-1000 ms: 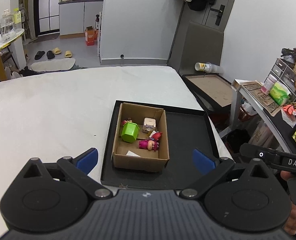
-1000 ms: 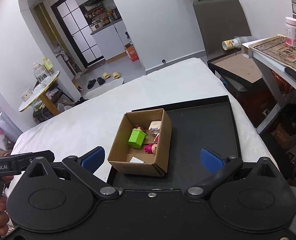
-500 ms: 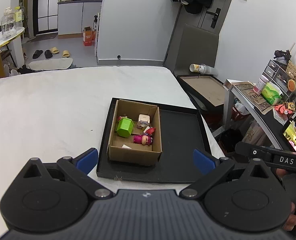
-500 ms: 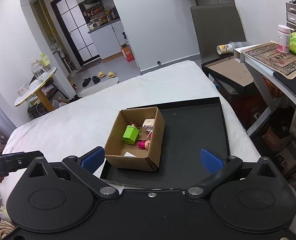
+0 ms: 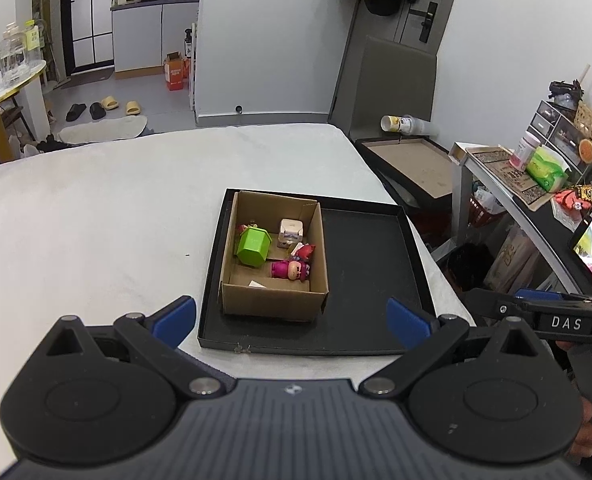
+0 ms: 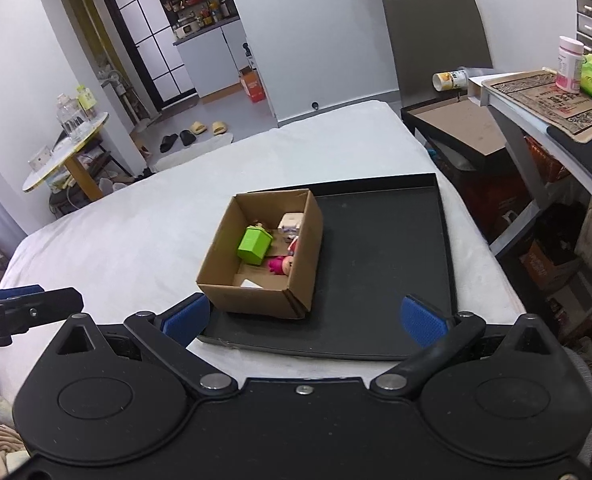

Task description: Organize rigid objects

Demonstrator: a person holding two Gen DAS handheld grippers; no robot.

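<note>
A brown cardboard box (image 5: 273, 300) (image 6: 255, 300) stands in the left half of a shallow black tray (image 5: 372, 280) (image 6: 380, 264) on a white-covered surface. Inside the box lie a green block (image 5: 253, 245) (image 6: 253, 244), a pink figure (image 5: 289, 269) (image 6: 279, 265), a red figure (image 5: 304, 251) and a small white toy (image 5: 290, 230) (image 6: 290, 222). My left gripper (image 5: 291, 320) hangs open, short of the tray's near edge, holding nothing. My right gripper (image 6: 304, 320) is open too, above the near edge, empty.
The white surface (image 5: 95, 220) spreads wide to the left of the tray. To the right, past the edge, are a second dark tray (image 5: 412, 160), a shelf (image 5: 528, 188) with a bottle and wipes, and clutter on the floor. A person's hand (image 5: 588, 428) holds the other gripper.
Both grippers have drawn back and up from the tray, so the box looks smaller and farther off. Both stay open and the toys in the box have not moved.
</note>
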